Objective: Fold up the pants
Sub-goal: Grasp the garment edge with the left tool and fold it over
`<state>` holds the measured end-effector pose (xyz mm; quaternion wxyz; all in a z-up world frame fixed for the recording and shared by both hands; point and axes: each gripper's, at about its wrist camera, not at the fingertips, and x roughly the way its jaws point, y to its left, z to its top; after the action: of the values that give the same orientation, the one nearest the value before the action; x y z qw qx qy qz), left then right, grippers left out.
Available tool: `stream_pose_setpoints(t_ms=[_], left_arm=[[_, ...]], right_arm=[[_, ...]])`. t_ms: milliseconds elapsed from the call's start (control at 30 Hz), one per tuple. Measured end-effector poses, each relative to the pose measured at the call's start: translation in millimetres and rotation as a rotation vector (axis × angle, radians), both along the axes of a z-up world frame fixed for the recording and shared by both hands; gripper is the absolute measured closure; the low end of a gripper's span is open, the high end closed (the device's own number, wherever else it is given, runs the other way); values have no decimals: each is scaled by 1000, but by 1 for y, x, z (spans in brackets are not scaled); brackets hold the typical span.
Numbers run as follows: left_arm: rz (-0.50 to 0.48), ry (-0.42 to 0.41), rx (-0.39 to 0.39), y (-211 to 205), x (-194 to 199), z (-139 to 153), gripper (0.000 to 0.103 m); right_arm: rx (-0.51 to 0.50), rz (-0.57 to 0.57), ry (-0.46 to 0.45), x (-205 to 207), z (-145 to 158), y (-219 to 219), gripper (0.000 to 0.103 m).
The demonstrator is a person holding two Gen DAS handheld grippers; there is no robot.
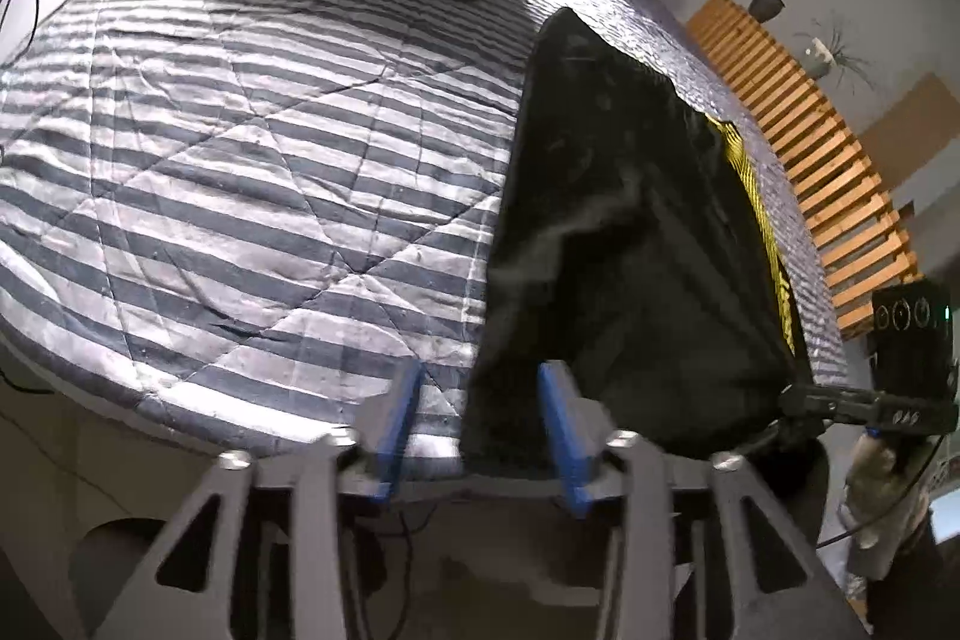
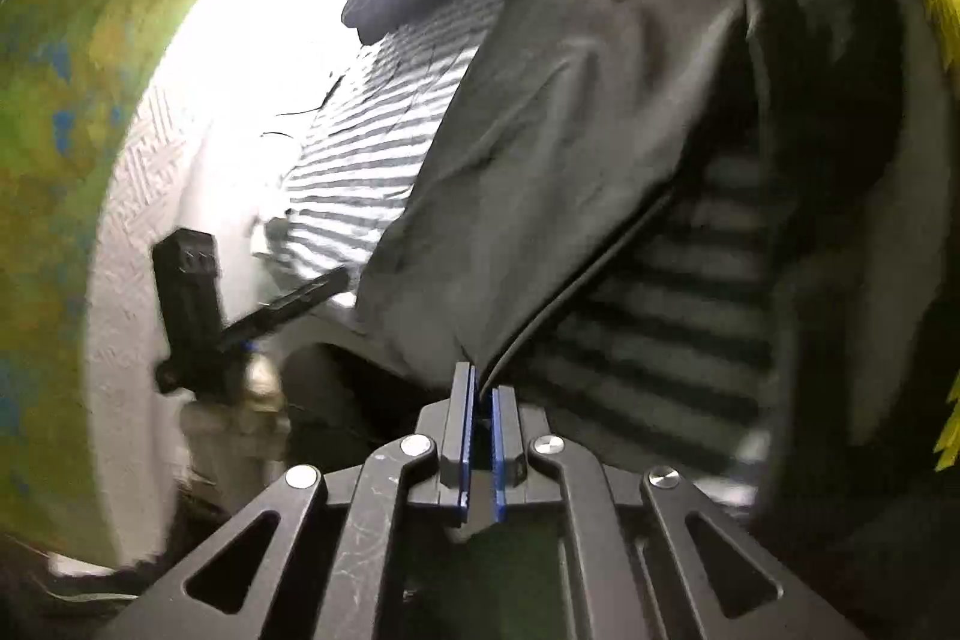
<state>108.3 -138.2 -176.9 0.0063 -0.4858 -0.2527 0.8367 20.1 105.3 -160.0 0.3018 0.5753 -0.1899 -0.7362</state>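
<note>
pants (image 1: 630, 232) | edge pinched in right claw (image 2: 479, 394) | corner seemingly between parted left claw (image 1: 480, 394)

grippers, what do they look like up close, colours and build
Both match. The left gripper and right gripper have dark grey metal linkage arms with triangular cut-outs and round silver bolt heads. Their fingers are flat black bars faced with blue pads. A thin black cable trails from the right one.
</note>
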Motion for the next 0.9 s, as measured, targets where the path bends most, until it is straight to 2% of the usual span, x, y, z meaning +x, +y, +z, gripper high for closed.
stream_pose_setpoints(t_ms=[33, 67, 133, 200, 267, 300, 333, 400, 500, 567, 600, 633, 667, 733, 833, 900], left_arm=[[8, -6, 9, -3, -1, -1, 47], [5, -22, 23, -3, -4, -5, 47], [-9, -37, 50, 1, -10, -10, 48], [-41, -64, 54, 11, -16, -18, 52], [-68, -92, 12, 23, -20, -23, 89], [-74, -97, -23, 28, -21, -22, 96], [-80, -100, -33, 31, -22, -21, 100], [-66, -81, -26, 32, -21, -11, 100], [-55, -36, -66, 30, -15, 13, 100], [-71, -24, -96, 30, -11, 22, 97], [-87, -30, -102, 30, -11, 22, 96], [-99, -43, -117, 29, -11, 21, 90], [-103, -68, -159, 32, -11, 20, 81], [-80, -66, -213, 31, -2, 23, 75], [-87, -30, -183, 38, 2, 32, 75], [-134, 0, -202, 56, -7, 40, 75]], right_arm=[[35, -2, 3, 1, -2, -1, 92], [43, 3, -35, 0, -10, -3, 91], [44, -8, -93, 0, -24, -2, 80], [58, -8, -103, 2, -33, -5, 80], [59, -6, -101, 2, -38, -9, 80], [61, -1, -94, 2, -39, -10, 80], [64, 11, -87, 2, -39, -13, 85], [33, 37, -82, 3, -32, -17, 99], [-81, 43, -113, 5, -15, -9, 99], [-110, 45, -145, 5, -13, -6, 96], [-78, 43, -152, 4, -14, -5, 95], [-32, 41, -154, 5, -17, -3, 88], [26, 51, -161, 7, -21, -2, 83], [45, 61, -173, 13, -25, 6, 80], [24, 17, -103, 27, -12, 30, 80], [24, -29, -5, 37, 5, 55, 80]])
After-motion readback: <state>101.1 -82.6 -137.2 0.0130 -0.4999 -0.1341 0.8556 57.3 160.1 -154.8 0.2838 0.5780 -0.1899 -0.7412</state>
